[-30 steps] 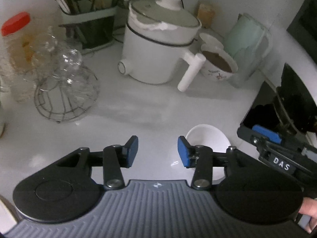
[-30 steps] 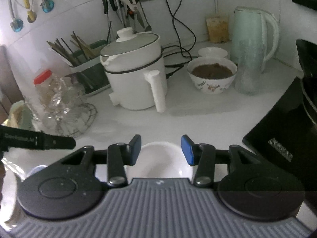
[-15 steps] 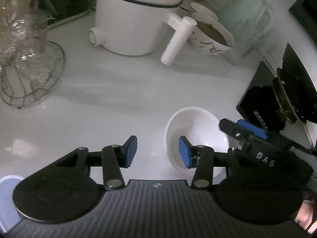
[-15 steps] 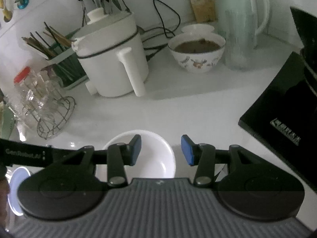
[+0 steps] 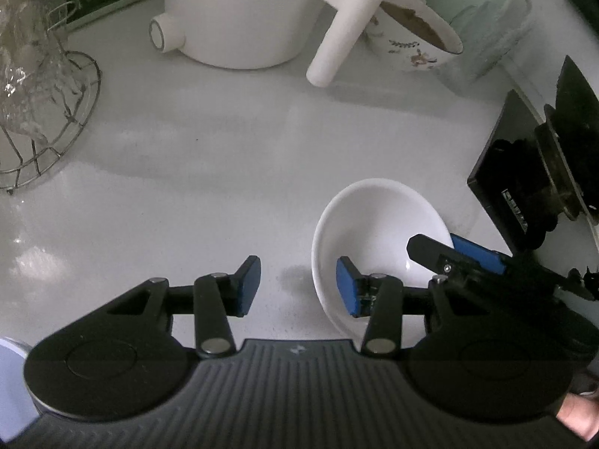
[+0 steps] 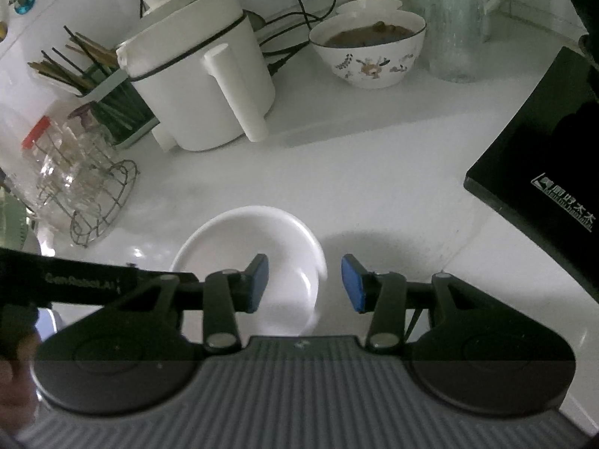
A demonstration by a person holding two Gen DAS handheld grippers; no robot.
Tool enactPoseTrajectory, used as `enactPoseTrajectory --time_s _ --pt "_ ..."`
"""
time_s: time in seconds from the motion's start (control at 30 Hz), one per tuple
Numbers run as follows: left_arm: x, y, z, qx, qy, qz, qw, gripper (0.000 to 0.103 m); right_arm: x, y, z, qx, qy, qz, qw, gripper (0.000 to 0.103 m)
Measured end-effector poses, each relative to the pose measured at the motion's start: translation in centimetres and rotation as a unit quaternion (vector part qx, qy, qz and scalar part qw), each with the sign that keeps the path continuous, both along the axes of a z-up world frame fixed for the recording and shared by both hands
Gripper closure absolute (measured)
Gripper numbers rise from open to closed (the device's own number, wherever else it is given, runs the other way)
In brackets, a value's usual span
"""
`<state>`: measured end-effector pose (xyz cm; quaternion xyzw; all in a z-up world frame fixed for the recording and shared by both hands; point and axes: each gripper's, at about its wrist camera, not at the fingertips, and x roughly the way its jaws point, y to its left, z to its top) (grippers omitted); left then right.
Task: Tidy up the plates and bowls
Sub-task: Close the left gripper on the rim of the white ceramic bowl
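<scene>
white bowl (image 6: 258, 247), floral-patterned bowl (image 6: 368, 52)

The right claw (image 6: 305, 282), jaws apart, straddles the white bowl's (image 6: 239, 239) rim.

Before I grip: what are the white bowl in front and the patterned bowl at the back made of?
White bowl: probably glazed ceramic or porcelain; smooth glossy surface with soft highlights, though melamine can't be ruled out. Floral bowl: likely glazed ceramic too; printed flower decoration, dark rim line, shiny wall, brown food inside.
</scene>
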<state>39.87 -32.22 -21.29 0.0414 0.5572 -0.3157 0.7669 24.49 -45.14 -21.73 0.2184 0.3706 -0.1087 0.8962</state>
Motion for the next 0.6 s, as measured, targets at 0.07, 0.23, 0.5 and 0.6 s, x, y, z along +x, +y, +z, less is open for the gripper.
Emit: enactPoseTrajectory --time_s 0.07,0.23,0.5,0.6 --pt "0.1 0.1 -0.1 0.0 0.002 0.006 1.0 0.059 0.1 -0.1 -0.2 0.004 0.003 0.001 1.0 0.062" --pt "0.0 0.2 0.1 -0.009 -0.001 0.017 0.9998 0.069 0.2 -0.3 -0.6 0.019 0.011 -0.002 1.0 0.065" --pt "-0.5 0.1 -0.6 -0.016 0.015 0.02 0.9996 0.089 0.4 -0.3 -1.3 0.033 0.025 0.007 0.999 0.077" --pt "-0.7 0.2 -0.6 -0.023 0.018 0.022 0.9993 0.092 0.3 -0.2 -1.3 0.034 0.026 0.011 0.999 0.083"
